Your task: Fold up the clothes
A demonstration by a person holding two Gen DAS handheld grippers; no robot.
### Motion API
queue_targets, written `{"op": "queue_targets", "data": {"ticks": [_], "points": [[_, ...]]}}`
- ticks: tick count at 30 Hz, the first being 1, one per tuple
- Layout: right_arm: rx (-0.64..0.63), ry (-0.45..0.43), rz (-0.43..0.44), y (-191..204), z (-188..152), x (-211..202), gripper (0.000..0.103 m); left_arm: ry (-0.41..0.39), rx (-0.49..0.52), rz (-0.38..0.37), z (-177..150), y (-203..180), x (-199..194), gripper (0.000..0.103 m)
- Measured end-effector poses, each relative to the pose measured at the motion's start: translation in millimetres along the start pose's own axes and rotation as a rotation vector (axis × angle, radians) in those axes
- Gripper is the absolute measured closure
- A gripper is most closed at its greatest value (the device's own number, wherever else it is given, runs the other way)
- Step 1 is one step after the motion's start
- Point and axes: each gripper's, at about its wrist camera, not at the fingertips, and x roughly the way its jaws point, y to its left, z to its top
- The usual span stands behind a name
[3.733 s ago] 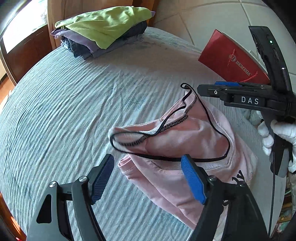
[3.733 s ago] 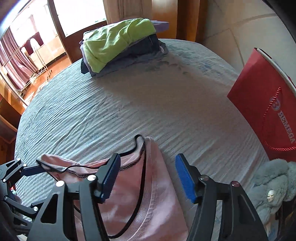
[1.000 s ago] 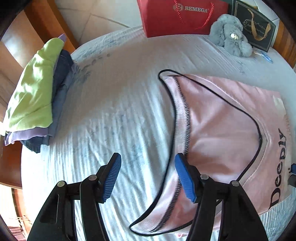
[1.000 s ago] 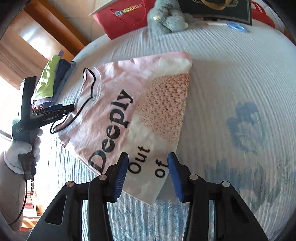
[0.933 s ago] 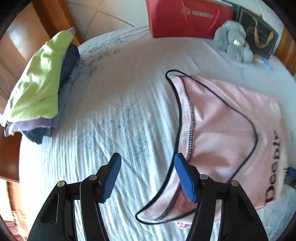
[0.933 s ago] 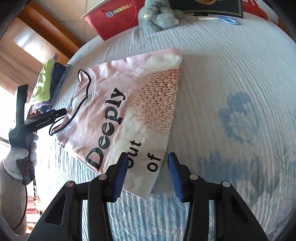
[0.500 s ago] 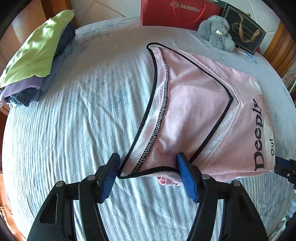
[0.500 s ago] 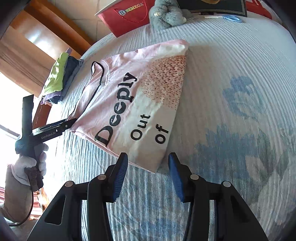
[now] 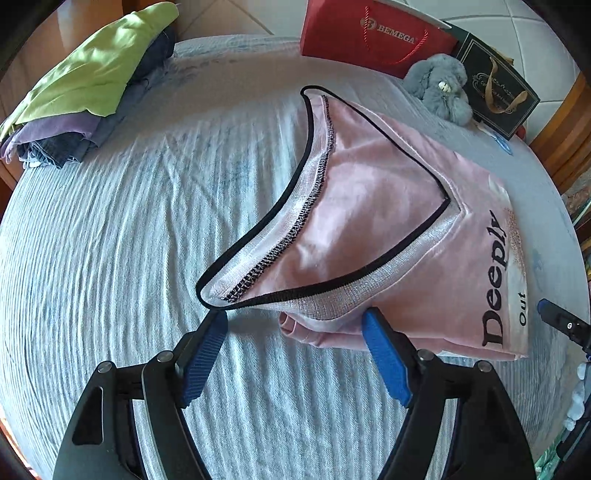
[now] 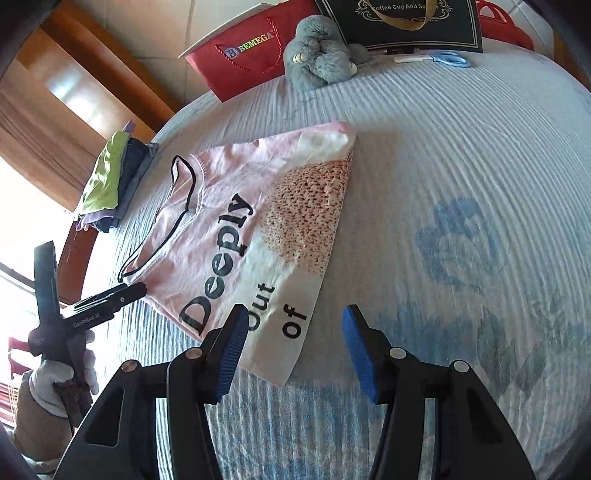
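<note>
Both your grippers are spread wide and hold nothing. Left gripper: the shoulder corner of the pink t-shirt sits right between the blue pads, and the black-trimmed neckline ends just beyond the left pad. Right gripper: the near hem corner, by the "Out of" print, lies between the tips, closer to the left one.

The shirt is already narrowed. Its sides are tucked under, with a roll of fabric showing at the near shoulder edge, and it lies as a long strip mid-bed, print up, collar toward the clothes stack.

My read on the step: you're lined up on the two near corners of that strip. Whether that's for a grab before a cross fold or a release after smoothing, the frames don't settle. If it's a grab, each pinch has to catch every layer, including the tucked one.

Further out, the folded clothes stack, lime green on top, sits at the far left corner of the bed. The red BEMEGA bag, grey plush toy and black gift bag line the far edge. Scissors lie there too.
</note>
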Motion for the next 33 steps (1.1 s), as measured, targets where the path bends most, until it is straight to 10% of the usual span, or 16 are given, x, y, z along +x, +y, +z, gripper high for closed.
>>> {"op": "queue_targets", "data": {"ticks": [19,22,26,33], "points": [[-0.087,-0.055,-0.151,-4,105,69,0.043,0.028,0.020,0.027,22,-15,-23,0.036],[-0.171,-0.014,-0.195,11,104,73,0.057,0.036,0.030,-0.005,22,-21,-29,0.070],[-0.166,0.008,-0.177,2,105,68,0.074,0.041,0.049,-0.020,26,-22,-32,0.084],[-0.259,-0.014,-0.192,8,108,75,0.069,0.037,0.044,-0.051,34,-16,-37,0.085]]}}
